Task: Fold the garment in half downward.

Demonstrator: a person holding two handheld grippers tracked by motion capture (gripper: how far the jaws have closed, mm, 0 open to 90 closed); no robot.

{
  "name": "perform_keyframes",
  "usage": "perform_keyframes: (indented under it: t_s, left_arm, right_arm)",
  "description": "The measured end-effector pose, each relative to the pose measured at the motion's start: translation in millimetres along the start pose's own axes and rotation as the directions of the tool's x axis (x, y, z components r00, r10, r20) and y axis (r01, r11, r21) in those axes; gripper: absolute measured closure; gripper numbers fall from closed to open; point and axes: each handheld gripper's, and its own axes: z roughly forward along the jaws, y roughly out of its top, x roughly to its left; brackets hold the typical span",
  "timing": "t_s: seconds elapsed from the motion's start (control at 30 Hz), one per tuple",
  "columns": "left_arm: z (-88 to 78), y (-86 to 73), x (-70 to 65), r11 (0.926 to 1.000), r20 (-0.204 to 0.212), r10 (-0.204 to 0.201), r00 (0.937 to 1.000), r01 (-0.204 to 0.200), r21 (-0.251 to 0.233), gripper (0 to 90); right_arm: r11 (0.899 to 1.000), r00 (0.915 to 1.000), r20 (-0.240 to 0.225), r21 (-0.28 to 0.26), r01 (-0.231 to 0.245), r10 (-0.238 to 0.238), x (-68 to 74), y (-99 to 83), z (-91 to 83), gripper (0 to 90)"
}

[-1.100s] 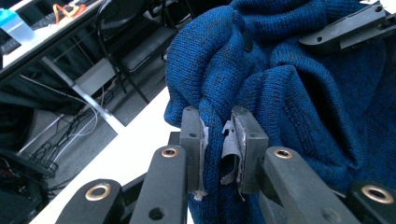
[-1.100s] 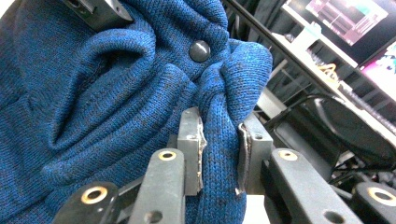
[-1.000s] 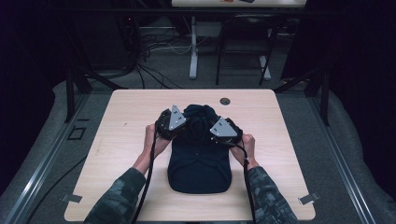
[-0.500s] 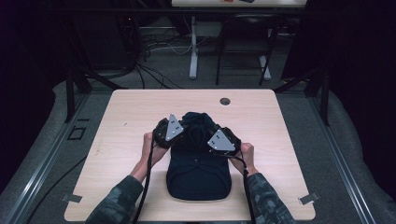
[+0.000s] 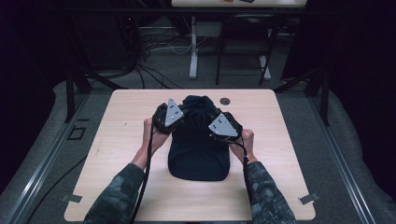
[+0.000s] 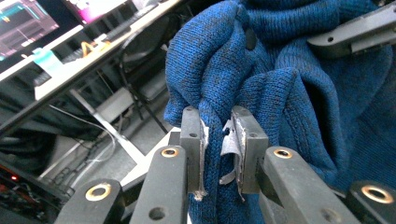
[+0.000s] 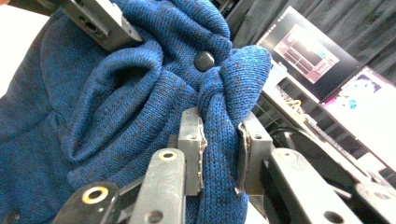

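So there's a dark blue knit garment (image 5: 198, 140) lying mid-table on the light wood table (image 5: 116, 140), and the person has both grippers clamped onto its far end. The left gripper (image 6: 219, 140) has its two jaws pinched tight on a bunched fold of the knit, fabric squeezed right between the pads, with the rest of the cloth piling up above and off to the right of it. The right gripper (image 7: 219, 140) is doing the same thing, jaws closed on a thick roll of the knit, and there's a small dark button (image 7: 204, 60) just above its jaws. From the high view, the two grippers sit either side of the raised, scrunched end, with the flat part of the garment stretching back toward the person between the forearms. A small round grommet (image 5: 225, 101) sits on the table just beyond the right gripper.
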Motion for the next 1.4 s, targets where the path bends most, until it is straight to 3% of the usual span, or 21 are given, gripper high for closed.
perform_keyframes:
  t_s: [0.1, 0.17, 0.4, 0.47, 0.7, 0.73, 0.8, 0.87, 0.93, 0.97, 1.0, 1.07, 1.17, 1.2, 1.23, 1.3, 1.33, 1.4]
  left_arm:
    - [1.7, -12.1, -5.3, 0.9993, 0.031, -0.014, 0.9994, 0.013, 0.034, 76.8]
    - [3.8, -23.7, -10.1, 0.9963, 0.057, -0.055, 0.9969, 0.051, 0.069, 76.4]
    - [5.2, -34.8, -10.1, 0.9871, 0.087, -0.129, 0.9877, 0.120, 0.106, 71.4]
    - [3.8, -37.6, -7.8, 0.9796, 0.094, -0.175, 0.9801, 0.163, 0.117, 63.5]
    - [-2.3, -41.1, -9.2, 0.9693, 0.102, -0.220, 0.9702, 0.205, 0.136, 45.7]
    - [-5.6, -42.7, -11.1, 0.9643, 0.109, -0.241, 0.9643, 0.226, 0.139, 43.9]
    - [-8.1, -43.0, -12.6, 0.9632, 0.107, -0.247, 0.9631, 0.232, 0.136, 40.7]
    - [-13.1, -43.2, -15.6, 0.9584, 0.120, -0.267, 0.9564, 0.250, 0.138, 37.6]
    - [-16.9, -45.5, -21.1, 0.9489, 0.150, -0.295, 0.9435, 0.271, 0.161, 36.5]
    - [-16.9, -45.5, -21.1, 0.9489, 0.150, -0.295, 0.9435, 0.271, 0.161, 36.5]
    - [-18.9, -49.8, -27.7, 0.9398, 0.168, -0.320, 0.9323, 0.291, 0.180, 36.8]
    - [-20.4, -55.6, -36.7, 0.9320, 0.185, -0.339, 0.9223, 0.302, 0.200, 38.1]
    - [-19.3, -67.3, -52.8, 0.9161, 0.210, -0.366, 0.9065, 0.312, 0.252, 47.9]
    - [-19.3, -67.3, -52.8, 0.9161, 0.210, -0.366, 0.9065, 0.312, 0.252, 51.2]
    - [-16.5, -75.7, -63.9, 0.9040, 0.215, -0.377, 0.9011, 0.307, 0.298, 56.6]
    - [-13.7, -85.1, -72.4, 0.8905, 0.223, -0.396, 0.8909, 0.313, 0.330, 63.2]
    - [-13.7, -85.1, -72.4, 0.8905, 0.223, -0.396, 0.8909, 0.313, 0.330, 66.3]
    - [-8.6, -96.7, -84.6, 0.8700, 0.216, -0.415, 0.8838, 0.316, 0.379, 73.5]
  right_arm:
    - [1.000, 0.9996, -0.029, 0.015, 0.005, -0.005, 9.1, -10.2, -2.0, 75.0]
    - [1.000, 0.9981, -0.060, 0.029, -0.011, 0.013, 16.4, -21.7, -1.9, 75.1]
    - [0.999, 0.9948, -0.098, 0.028, -0.028, 0.030, 23.1, -31.4, -3.2, 75.3]
    - [1.000, 0.9947, -0.099, 0.017, -0.026, 0.027, 24.5, -33.0, -5.1, 75.4]
    - [0.999, 0.9926, -0.117, 0.006, -0.032, 0.033, 26.3, -38.4, -7.0, 75.3]
    - [0.999, 0.9925, -0.117, 0.007, -0.032, 0.033, 26.6, -39.0, -7.2, 75.3]
    - [0.999, 0.9918, -0.123, 0.008, -0.036, 0.036, 26.7, -39.4, -6.9, 75.3]
    - [0.999, 0.9909, -0.130, 0.009, -0.033, 0.034, 27.0, -40.0, -6.3, 75.3]
    - [0.999, 0.9901, -0.135, 0.008, -0.036, 0.037, 26.7, -40.2, -6.2, 75.3]
    - [0.999, 0.9903, -0.134, 0.006, -0.036, 0.036, 26.6, -40.3, -6.4, 75.3]
    - [0.999, 0.9899, -0.137, 0.005, -0.036, 0.037, 26.3, -40.3, -6.4, 75.3]
    - [0.999, 0.9897, -0.139, 0.004, -0.035, 0.035, 26.0, -40.4, -6.6, 75.3]
    - [0.999, 0.9887, -0.145, 0.002, -0.039, 0.039, 25.1, -41.2, -6.7, 75.2]
    - [0.999, 0.9883, -0.147, 0.001, -0.041, 0.041, 24.6, -41.5, -6.7, 75.2]
    - [0.999, 0.9886, -0.146, -0.001, -0.040, 0.039, 24.4, -41.7, -6.7, 75.2]
    - [0.999, 0.9881, -0.148, -0.002, -0.042, 0.041, 23.8, -41.8, -6.9, 75.2]
    - [0.999, 0.9884, -0.147, -0.003, -0.039, 0.038, 23.9, -41.8, -7.1, 75.2]
    - [0.999, 0.9878, -0.151, -0.006, -0.039, 0.038, 23.4, -41.9, -7.2, 75.2]
